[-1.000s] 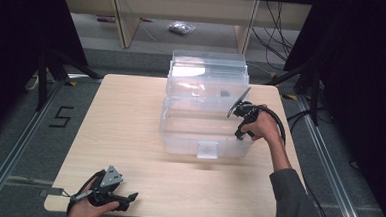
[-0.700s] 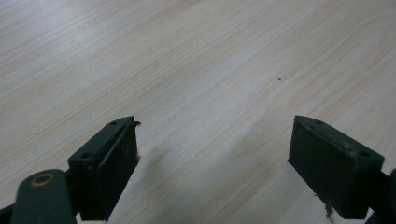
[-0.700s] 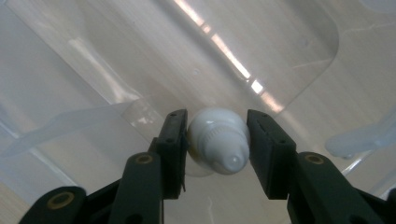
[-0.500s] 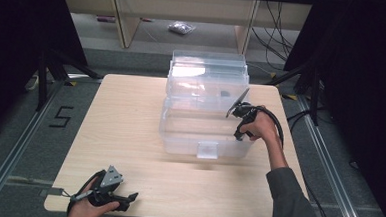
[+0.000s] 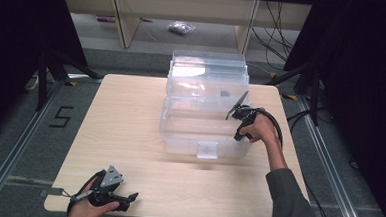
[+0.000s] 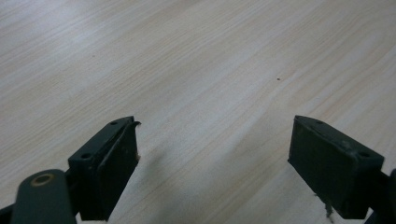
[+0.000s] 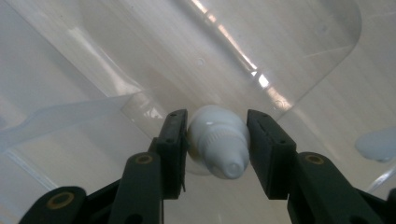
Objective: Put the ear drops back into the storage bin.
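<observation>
Pale wood grain runs across the table (image 5: 129, 135), the largest thing we see, with a dark floor around it. On the middle of the table stands a clear plastic storage box (image 5: 205, 114), its lid raised at the far side and a small latch tab on its near wall.

At the box's right rim we see the right hand (image 5: 260, 132) holding the right gripper (image 5: 237, 107), which tips down over the box's open top. In the right gripper view its black jaws pinch a small white bottle (image 7: 217, 144) from both sides, the ribbed cap and nozzle pointing toward the camera; the bottle hangs over the box's clear bottom, through which the wood shows. We cannot tell whether the bottle touches the bottom.

At the near left corner of the table the left hand (image 5: 88, 208) rests with the left gripper (image 5: 126, 199), well apart from the box. In the left gripper view its jaws stand spread wide over bare wood, with nothing between them.
</observation>
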A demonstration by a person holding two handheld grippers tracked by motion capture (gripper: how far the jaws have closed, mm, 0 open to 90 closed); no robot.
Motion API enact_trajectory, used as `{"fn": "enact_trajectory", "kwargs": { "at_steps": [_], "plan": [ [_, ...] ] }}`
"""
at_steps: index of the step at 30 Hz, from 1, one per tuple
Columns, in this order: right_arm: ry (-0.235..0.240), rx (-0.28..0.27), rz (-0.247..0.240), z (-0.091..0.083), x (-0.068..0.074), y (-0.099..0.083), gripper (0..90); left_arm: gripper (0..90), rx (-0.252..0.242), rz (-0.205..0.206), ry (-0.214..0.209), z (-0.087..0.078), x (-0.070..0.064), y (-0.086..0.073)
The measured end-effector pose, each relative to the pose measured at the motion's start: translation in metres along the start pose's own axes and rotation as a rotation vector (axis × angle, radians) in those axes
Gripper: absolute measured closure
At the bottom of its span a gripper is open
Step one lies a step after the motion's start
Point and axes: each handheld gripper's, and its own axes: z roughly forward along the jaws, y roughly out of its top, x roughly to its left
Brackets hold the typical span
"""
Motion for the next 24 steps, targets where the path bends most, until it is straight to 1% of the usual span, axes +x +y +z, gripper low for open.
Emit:
{"fn": "enact_trajectory", "kwargs": {
  "at_steps": [3,4,5,6,7,8,9,10,11,12,14,15,16,17,18,20,21,22,24],
  "plan": [
    [-0.009,-0.001,-0.007,0.0,0.0,0.0,59.9,15.1,0.002,0.003,-0.001,0.0,0.0,0.0],
    [0.001,-0.012,-0.028,-0.002,-0.001,-0.001,59.2,15.1,0.005,0.006,0.0,0.0,0.0,0.0],
    [0.001,-0.012,-0.028,-0.002,-0.001,-0.001,59.2,15.1,0.005,0.006,-0.001,0.0,0.0,0.0],
    [0.008,-0.025,-0.038,-0.004,-0.002,-0.001,50.9,15.1,0.005,0.006,-0.001,0.0,0.0,0.0],
    [0.008,-0.025,-0.038,-0.004,-0.002,-0.001,50.9,15.1,0.005,0.007,-0.001,0.0,0.0,0.0],
    [0.0,-0.04,-0.037,-0.01,0.001,-0.001,46.9,15.1,0.005,0.006,0.0,0.0,0.0,0.0],
    [0.0,-0.04,-0.037,-0.01,0.001,-0.001,46.9,15.1,0.005,0.006,0.0,0.0,0.0,0.0],
    [0.005,-0.046,-0.026,-0.013,0.003,-0.001,44.3,15.1,0.004,0.005,0.001,0.0,0.0,0.0],
    [-0.003,-0.049,-0.001,-0.017,0.005,-0.001,42.0,15.1,0.005,0.007,0.0,0.0,0.0,0.0],
    [-0.012,-0.063,-0.007,-0.02,0.005,0.0,40.7,15.1,0.006,0.006,0.001,0.0,0.0,0.0],
    [-0.014,-0.078,-0.01,-0.026,0.007,0.0,38.8,15.1,0.009,0.009,0.0,0.0,0.0,0.0],
    [-0.02,-0.096,-0.021,-0.026,0.007,0.0,37.5,15.1,0.009,0.011,0.0,0.0,0.0,0.0],
    [-0.02,-0.095,-0.024,-0.028,0.008,0.0,36.9,15.1,0.01,0.01,-0.001,0.0,0.0,0.0],
    [-0.016,-0.081,-0.002,-0.029,0.009,0.001,36.2,15.1,0.01,0.011,-0.001,0.0,0.0,0.0],
    [-0.016,-0.089,-0.019,-0.03,0.009,0.001,36.0,15.1,0.01,0.01,-0.002,0.0,0.0,0.0],
    [-0.015,-0.098,-0.015,-0.031,0.009,0.0,35.5,15.1,0.008,0.01,-0.002,0.0,0.0,0.0],
    [-0.024,-0.105,-0.036,-0.03,0.008,0.0,34.9,15.1,0.004,0.006,0.0,0.0,0.0,0.0],
    [-0.022,-0.107,-0.02,-0.031,0.009,0.0,34.3,15.1,0.002,0.001,-0.002,0.0,0.0,0.0],
    [-0.022,-0.116,-0.023,-0.033,0.008,-0.001,33.4,15.1,0.004,0.005,0.0,0.0,0.0,0.0]
  ]
}}
